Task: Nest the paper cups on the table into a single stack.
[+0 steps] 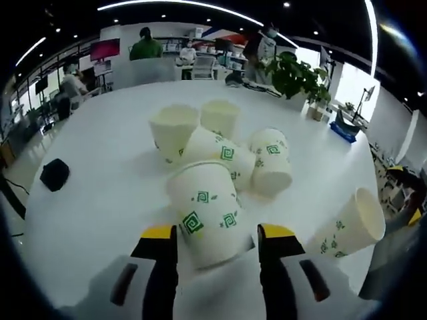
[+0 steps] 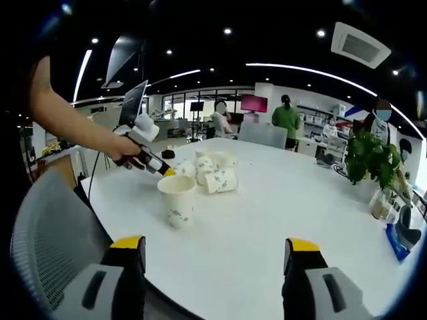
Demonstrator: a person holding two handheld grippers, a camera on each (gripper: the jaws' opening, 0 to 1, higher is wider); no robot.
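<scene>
Straddling: the left gripper [image 1: 217, 235], its yellow-tipped black jaws spread wide on either side of a white paper cup with green square-spiral prints [image 1: 207, 212] that lies on its side, mouth away from the camera; whether the jaws touch it cannot be told.
Beyond it: a cluster of like printed paper cups [image 1: 227, 150] on the white round table [image 1: 93, 193], some upright, some tipped, touching one another.
Off to the right: one more tipped paper cup [image 1: 350, 230], apart from the cluster, near the table edge.
Left side of table: a small black object [image 1: 54, 174].
Right gripper [image 2: 213, 253]: jaws wide apart, nothing between them, above the bare table.
Ahead of it: an upright single paper cup [image 2: 177, 199], with the left gripper, in a person's hand [image 2: 127, 150], just behind it.
Background: a potted green plant [image 2: 370, 160] and people standing.
</scene>
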